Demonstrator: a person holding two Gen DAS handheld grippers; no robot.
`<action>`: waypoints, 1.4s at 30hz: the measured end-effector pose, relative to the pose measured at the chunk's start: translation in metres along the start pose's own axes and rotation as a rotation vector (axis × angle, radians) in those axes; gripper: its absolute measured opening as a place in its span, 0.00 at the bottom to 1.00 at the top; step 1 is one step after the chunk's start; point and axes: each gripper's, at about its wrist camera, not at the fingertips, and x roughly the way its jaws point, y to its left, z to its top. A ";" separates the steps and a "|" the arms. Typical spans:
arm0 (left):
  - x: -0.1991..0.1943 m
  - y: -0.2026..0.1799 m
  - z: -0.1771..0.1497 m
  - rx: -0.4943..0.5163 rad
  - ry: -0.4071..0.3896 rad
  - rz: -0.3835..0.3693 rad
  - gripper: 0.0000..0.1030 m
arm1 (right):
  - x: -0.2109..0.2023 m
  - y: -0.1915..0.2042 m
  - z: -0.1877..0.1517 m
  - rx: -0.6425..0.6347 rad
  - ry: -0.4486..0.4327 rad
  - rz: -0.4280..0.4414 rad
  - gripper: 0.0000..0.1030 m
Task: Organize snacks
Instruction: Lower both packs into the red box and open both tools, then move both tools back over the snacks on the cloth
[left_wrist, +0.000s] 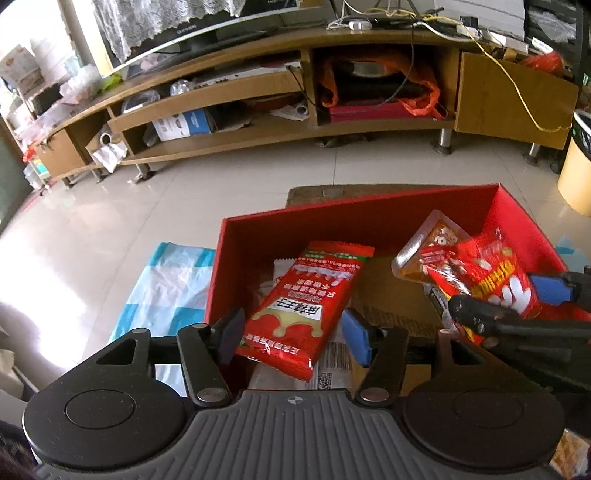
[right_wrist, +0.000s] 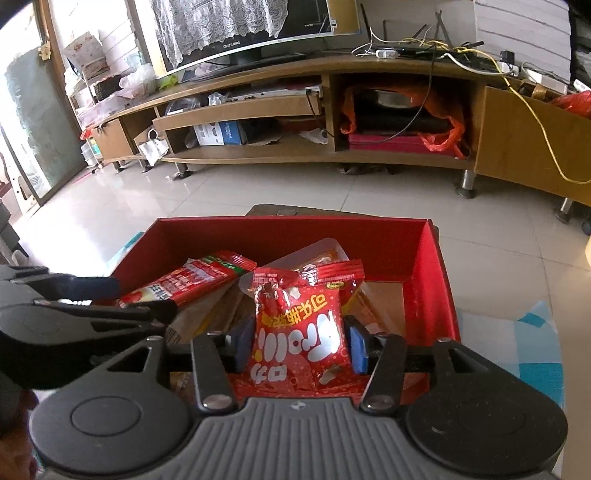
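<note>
An open red box (left_wrist: 351, 210) (right_wrist: 295, 236) holds several snack packets. A long red packet with a white-and-gold crown print (left_wrist: 306, 295) (right_wrist: 199, 277) lies tilted in its left part, between the fingers of my left gripper (left_wrist: 293, 336) (right_wrist: 129, 297); a gap shows at the blue pad, so the jaws are open. A puffy red bag with white letters (right_wrist: 299, 332) (left_wrist: 491, 266) stands between the pads of my right gripper (right_wrist: 301, 345) (left_wrist: 513, 301), loosely and without squeeze. Behind it a clear packet with orange contents (right_wrist: 325, 254) (left_wrist: 428, 247) leans.
The box sits on a small brown table (left_wrist: 314, 194) over a tiled floor. A blue-and-white sheet (left_wrist: 166, 288) (right_wrist: 524, 343) lies on both sides of the box. A long wooden TV stand (left_wrist: 258, 136) fills the background; a yellow bin (left_wrist: 576, 173) stands at the right.
</note>
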 end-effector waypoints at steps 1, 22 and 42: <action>-0.002 0.001 0.001 -0.007 -0.003 -0.004 0.67 | -0.001 0.001 0.000 -0.011 -0.002 -0.012 0.53; -0.044 0.003 -0.018 -0.047 -0.007 -0.076 0.73 | -0.054 0.015 -0.006 -0.083 -0.065 -0.084 0.57; -0.051 -0.044 -0.068 0.081 0.100 -0.234 0.77 | -0.109 -0.033 -0.057 0.015 0.105 -0.156 0.61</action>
